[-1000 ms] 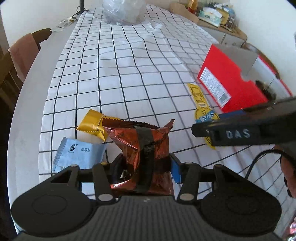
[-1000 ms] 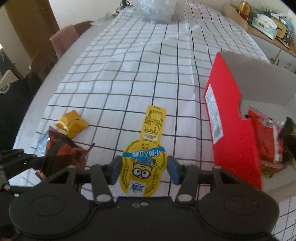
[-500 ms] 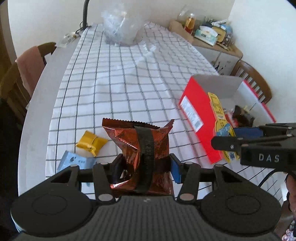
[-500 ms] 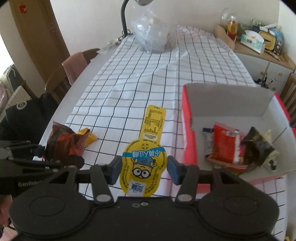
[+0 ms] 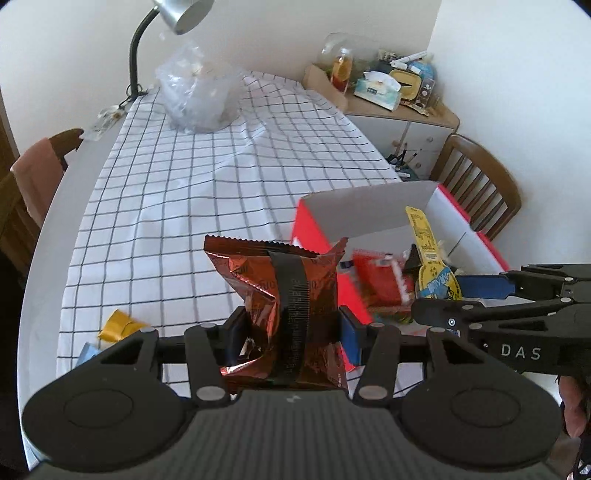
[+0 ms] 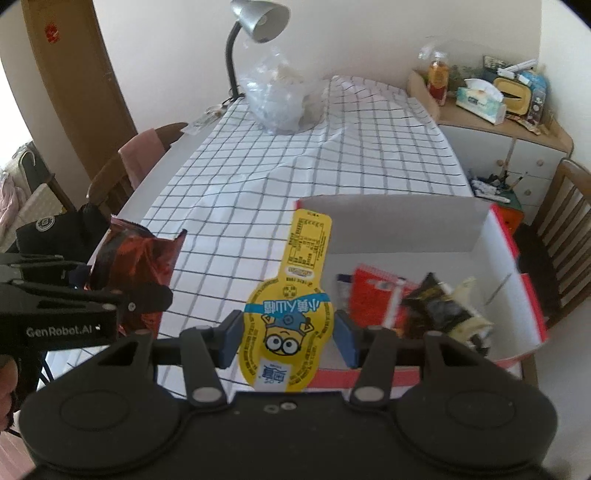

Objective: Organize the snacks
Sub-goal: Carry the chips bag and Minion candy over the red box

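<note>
My left gripper (image 5: 290,330) is shut on a crinkled copper-brown snack bag (image 5: 284,295) with a black stripe, held up above the checked tablecloth. My right gripper (image 6: 286,338) is shut on a flat yellow cartoon-print snack packet (image 6: 291,310) that stands upright between its blue pads. Both hang near the left wall of a red box with a white inside (image 6: 406,225). In the box lie a red packet (image 6: 373,299) and a dark packet (image 6: 439,306). The right gripper (image 5: 439,291) shows in the left wrist view over the box. The left gripper (image 6: 162,295) shows at the left of the right wrist view.
A gold packet (image 5: 118,323) and a pale blue sachet (image 5: 86,352) lie on the cloth near the table's left edge. A clear plastic bag (image 5: 197,92) and a desk lamp (image 6: 258,22) stand at the far end. Chairs flank the table; a cluttered sideboard (image 6: 491,99) is behind.
Both grippers have risen from the cloth with their packets and moved right toward the red box, whose inside has come into view. The gold packet and blue sachet stayed on the table.
</note>
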Demonstrator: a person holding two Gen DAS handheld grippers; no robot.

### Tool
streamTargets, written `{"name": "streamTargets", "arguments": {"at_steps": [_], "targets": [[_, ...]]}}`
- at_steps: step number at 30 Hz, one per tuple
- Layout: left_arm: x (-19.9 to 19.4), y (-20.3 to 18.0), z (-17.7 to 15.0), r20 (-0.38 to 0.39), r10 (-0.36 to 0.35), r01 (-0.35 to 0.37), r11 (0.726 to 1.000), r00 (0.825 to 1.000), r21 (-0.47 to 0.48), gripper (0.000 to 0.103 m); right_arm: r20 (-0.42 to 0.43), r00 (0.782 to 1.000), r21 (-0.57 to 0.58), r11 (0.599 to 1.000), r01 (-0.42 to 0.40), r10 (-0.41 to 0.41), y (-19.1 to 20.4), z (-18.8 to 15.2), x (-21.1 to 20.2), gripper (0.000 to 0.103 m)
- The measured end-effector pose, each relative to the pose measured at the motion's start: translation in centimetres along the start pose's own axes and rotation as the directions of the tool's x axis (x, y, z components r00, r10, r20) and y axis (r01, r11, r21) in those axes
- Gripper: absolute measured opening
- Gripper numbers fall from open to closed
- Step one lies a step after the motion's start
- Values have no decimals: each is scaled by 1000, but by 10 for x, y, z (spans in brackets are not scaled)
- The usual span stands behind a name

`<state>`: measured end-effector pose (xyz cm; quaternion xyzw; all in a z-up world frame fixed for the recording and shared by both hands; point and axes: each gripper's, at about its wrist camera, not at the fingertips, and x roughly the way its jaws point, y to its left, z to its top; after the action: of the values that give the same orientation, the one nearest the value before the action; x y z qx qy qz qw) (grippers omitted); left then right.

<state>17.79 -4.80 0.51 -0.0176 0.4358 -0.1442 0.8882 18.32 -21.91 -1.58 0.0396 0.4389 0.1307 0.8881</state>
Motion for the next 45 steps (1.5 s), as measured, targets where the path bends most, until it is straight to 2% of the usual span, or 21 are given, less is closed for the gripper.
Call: {"name": "streamTargets", "arguments": {"at_steps": [14, 26, 45], "targets": [[31, -86, 31, 6, 18, -18, 999, 1000, 37, 51, 21, 999, 2, 999, 42, -42, -91, 1, -17, 52], [91, -123, 51, -62, 63, -59, 996, 996, 62, 51, -9, 996, 29, 995, 94, -94, -157, 7, 12, 52], [188, -140, 67, -201, 114, -95, 990, 973, 100, 51, -120, 990, -19, 997, 78, -80, -176, 13, 81, 52]]}}
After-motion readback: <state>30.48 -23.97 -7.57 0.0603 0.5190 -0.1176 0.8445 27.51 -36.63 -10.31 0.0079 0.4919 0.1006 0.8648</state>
